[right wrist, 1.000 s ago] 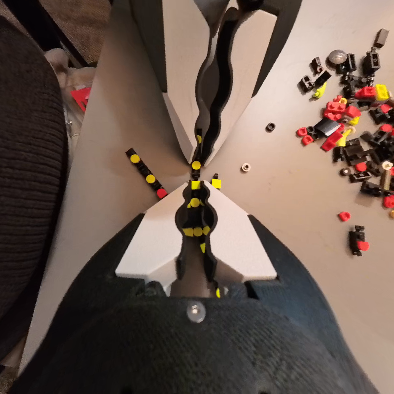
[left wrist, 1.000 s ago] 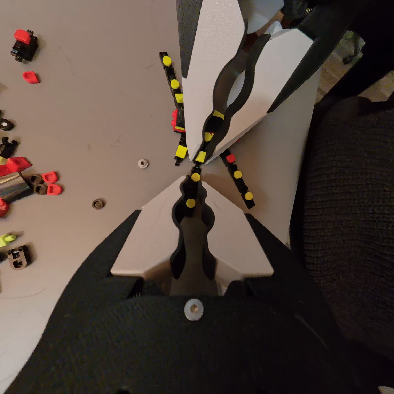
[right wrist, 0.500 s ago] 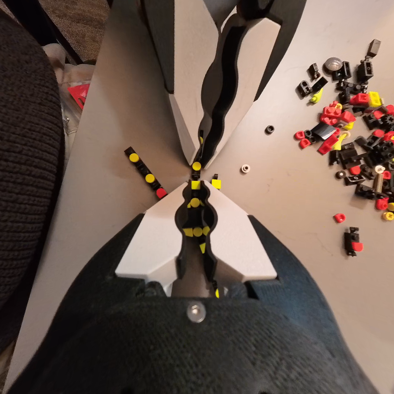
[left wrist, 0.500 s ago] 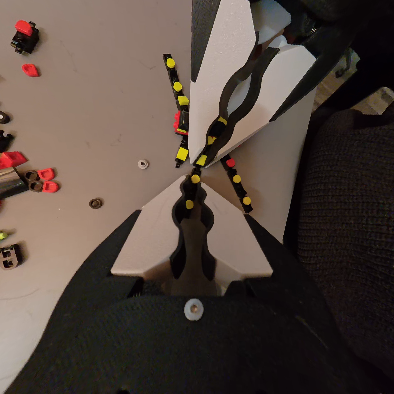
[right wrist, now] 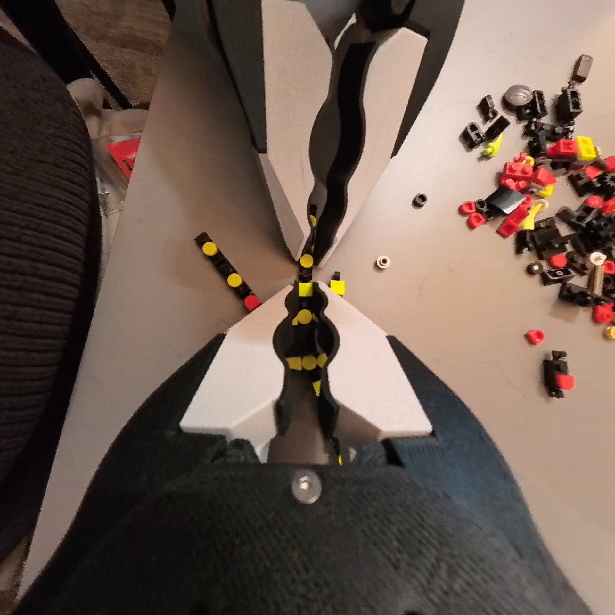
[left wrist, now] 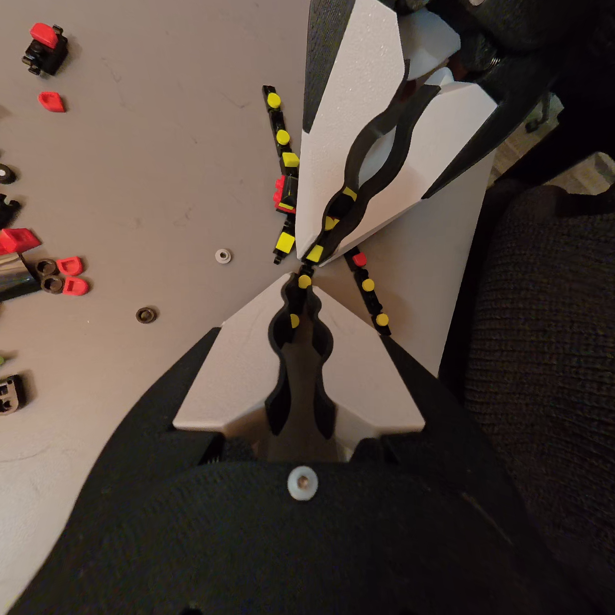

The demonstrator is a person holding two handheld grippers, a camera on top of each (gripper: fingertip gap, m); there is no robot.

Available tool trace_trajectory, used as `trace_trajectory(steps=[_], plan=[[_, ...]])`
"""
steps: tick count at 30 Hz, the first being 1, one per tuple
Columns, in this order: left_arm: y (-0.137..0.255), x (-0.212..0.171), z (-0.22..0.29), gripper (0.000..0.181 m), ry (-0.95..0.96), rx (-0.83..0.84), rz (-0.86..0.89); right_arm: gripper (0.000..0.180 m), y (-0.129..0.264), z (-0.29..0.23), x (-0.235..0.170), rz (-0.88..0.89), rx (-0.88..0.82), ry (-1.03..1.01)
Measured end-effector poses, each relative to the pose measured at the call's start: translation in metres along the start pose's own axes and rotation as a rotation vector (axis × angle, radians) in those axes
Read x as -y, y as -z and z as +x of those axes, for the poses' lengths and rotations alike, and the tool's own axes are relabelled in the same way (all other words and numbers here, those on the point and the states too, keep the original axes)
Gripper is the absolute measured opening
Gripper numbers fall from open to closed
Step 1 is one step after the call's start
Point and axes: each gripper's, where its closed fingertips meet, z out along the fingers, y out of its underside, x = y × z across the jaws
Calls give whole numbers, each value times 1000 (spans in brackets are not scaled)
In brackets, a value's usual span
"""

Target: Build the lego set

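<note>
The risk I am seeing is at the thin joint where the two black-and-yellow pieces are meeting, just between the tips. If either hand is twisting or pushing off-line, the leg strip (left wrist: 301, 293) could be popping out of the left tongs (left wrist: 304, 283), or the spidery model (right wrist: 304, 319) could be shedding one of its other limbs, like the one (right wrist: 229, 273) sticking out toward the table (right wrist: 416, 332) edge.

The left tongs are nearly closed, pinching the slim black strip with yellow studs near its end. The right tongs (right wrist: 305, 289) are also narrow, clamping the model's body deep between them, its yellow tiles showing in the gap. Both are being held tip to tip above the table, close to its near edge; a dropped part could be falling off. The loose bricks (right wrist: 549, 206) are lying well apart, to the side.
</note>
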Motion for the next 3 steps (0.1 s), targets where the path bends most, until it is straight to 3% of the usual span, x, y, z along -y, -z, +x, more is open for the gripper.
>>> trace_trajectory(steps=[1,3], plan=[[0,0,0,2,3,3,2,6,0,0,0,1,0,-3],[0,0,0,2,7,6,6,6,0,0,0,0,-2,-5]])
